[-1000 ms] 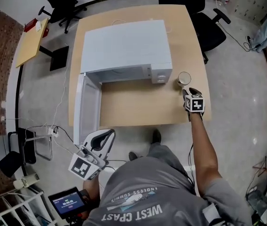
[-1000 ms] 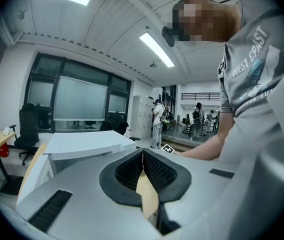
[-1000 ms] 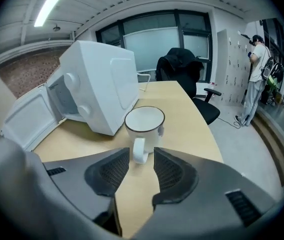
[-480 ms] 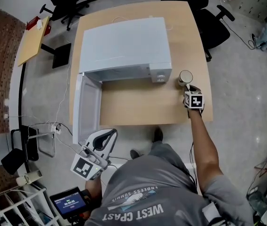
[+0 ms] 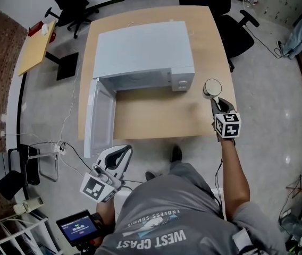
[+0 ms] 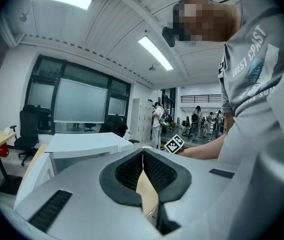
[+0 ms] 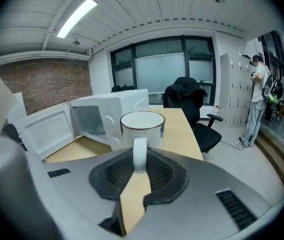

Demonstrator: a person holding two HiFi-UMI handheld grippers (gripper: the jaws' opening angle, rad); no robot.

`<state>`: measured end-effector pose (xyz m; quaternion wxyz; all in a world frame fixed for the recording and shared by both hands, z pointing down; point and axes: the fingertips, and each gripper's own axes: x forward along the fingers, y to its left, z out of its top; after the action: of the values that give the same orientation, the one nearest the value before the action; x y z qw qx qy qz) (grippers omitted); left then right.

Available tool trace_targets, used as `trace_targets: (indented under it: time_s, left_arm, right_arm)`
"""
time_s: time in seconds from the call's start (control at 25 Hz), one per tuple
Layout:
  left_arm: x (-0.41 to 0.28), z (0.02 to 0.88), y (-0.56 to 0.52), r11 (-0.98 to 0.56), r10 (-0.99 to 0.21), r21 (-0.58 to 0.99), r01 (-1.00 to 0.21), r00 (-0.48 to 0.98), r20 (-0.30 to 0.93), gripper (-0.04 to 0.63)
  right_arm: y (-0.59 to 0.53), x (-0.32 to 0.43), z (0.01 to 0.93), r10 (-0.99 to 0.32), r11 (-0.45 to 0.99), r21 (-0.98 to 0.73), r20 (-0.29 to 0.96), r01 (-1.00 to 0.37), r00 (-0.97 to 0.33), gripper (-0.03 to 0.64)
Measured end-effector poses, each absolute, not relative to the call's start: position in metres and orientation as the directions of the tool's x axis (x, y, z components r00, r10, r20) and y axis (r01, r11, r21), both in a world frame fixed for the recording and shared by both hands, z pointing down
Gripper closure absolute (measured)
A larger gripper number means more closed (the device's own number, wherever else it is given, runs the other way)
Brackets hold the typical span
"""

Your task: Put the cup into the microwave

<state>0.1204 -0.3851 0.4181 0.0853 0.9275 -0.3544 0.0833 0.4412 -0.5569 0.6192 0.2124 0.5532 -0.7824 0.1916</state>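
Observation:
A white cup (image 5: 211, 87) hangs above the right end of the wooden table (image 5: 156, 116), to the right of the white microwave (image 5: 140, 52). My right gripper (image 5: 215, 101) is shut on the cup's handle (image 7: 140, 154); its jaws have just been closing on it. In the right gripper view the cup (image 7: 142, 126) sits upright past the pads, with the microwave (image 7: 109, 111) and its open door (image 7: 44, 129) to the left. The door (image 5: 99, 118) swings out over the table's left edge. My left gripper (image 5: 116, 155) is shut and empty, low by the person's body; its pads (image 6: 143, 156) meet.
Black office chairs (image 5: 231, 31) stand behind and right of the table. A wooden board (image 5: 34, 49) lies at the far left, and cables (image 5: 68, 142) run on the floor by the door. People (image 6: 157, 119) stand far off in the left gripper view.
My right gripper has closed on the cup's handle and lifted the cup off the table, drawing back slightly toward the person. The left gripper has barely shifted.

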Motion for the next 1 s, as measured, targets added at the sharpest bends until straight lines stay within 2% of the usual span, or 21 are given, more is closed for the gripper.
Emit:
trace_targets:
  time_s: [0.52, 1.0]
  left_arm:
    - [0.051, 0.399, -0.304, -0.755, -0.640, 0.101, -0.648, 0.762, 0.097, 0.574]
    - [-0.013, 0.386, -0.228, -0.779, -0.621, 0.090, -0.620, 0.783, 0.019, 0.574]
  right_arm:
    - [-0.438, 0.330, 0.451, -0.812, 0.468, 0.006, 0.397, -0.884, -0.428, 0.549]
    - [-0.315, 0.215, 0.376, -0.766, 0.575, -0.029, 0.331, -0.818, -0.551, 0.549]
